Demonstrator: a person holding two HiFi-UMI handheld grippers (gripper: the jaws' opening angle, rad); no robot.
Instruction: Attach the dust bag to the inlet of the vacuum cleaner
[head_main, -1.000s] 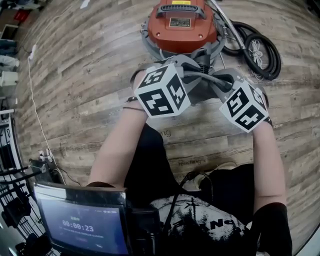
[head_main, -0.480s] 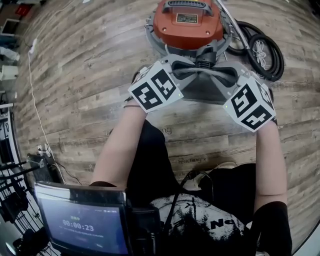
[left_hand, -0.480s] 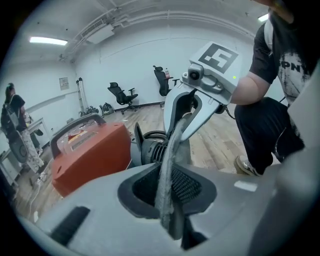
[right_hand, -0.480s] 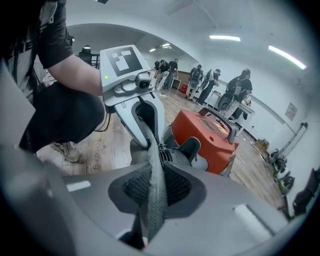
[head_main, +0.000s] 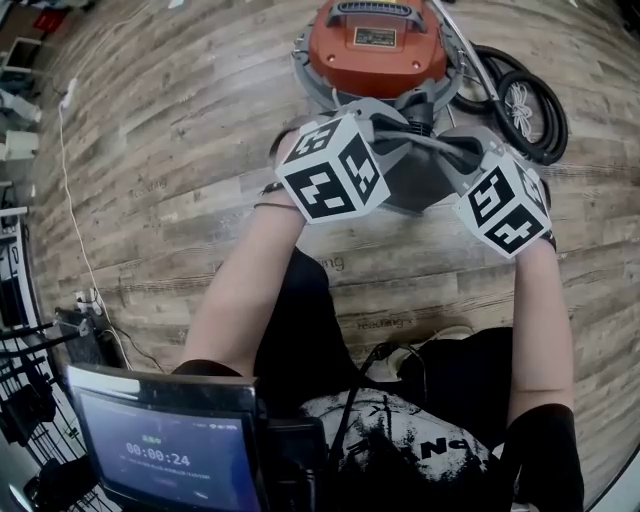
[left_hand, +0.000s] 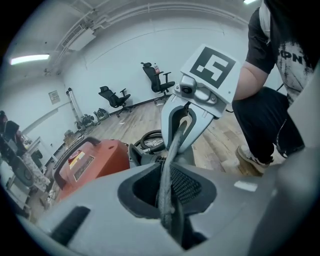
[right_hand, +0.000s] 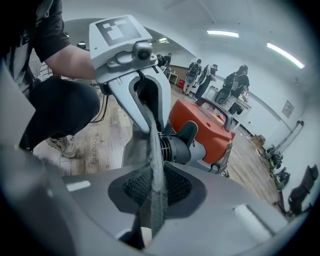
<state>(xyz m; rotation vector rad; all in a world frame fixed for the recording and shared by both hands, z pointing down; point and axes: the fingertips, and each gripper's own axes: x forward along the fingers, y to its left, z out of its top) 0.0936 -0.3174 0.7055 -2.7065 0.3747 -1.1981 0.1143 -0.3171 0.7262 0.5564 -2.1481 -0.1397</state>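
The orange vacuum cleaner (head_main: 375, 45) stands on the wood floor, its black inlet (head_main: 420, 108) facing me. The grey fabric dust bag (head_main: 415, 180) hangs between my two grippers just in front of the inlet. My left gripper (head_main: 372, 135) is shut on one edge of the bag (left_hand: 167, 192), and my right gripper (head_main: 462, 160) is shut on the opposite edge (right_hand: 152, 192). In the right gripper view the inlet (right_hand: 182, 147) sits right behind the stretched fabric. The bag's opening is hidden from view.
A coiled black hose (head_main: 520, 100) lies right of the vacuum. A white cable (head_main: 70, 200) runs along the floor at left. Office chairs (left_hand: 117, 97) stand at the far wall, and people (right_hand: 215, 77) stand behind the vacuum. A screen (head_main: 160, 450) sits below me.
Half a second ago the bag was spread wide between the grippers; now the grippers stand closer together and the left marker cube has rolled. Both grips hold.
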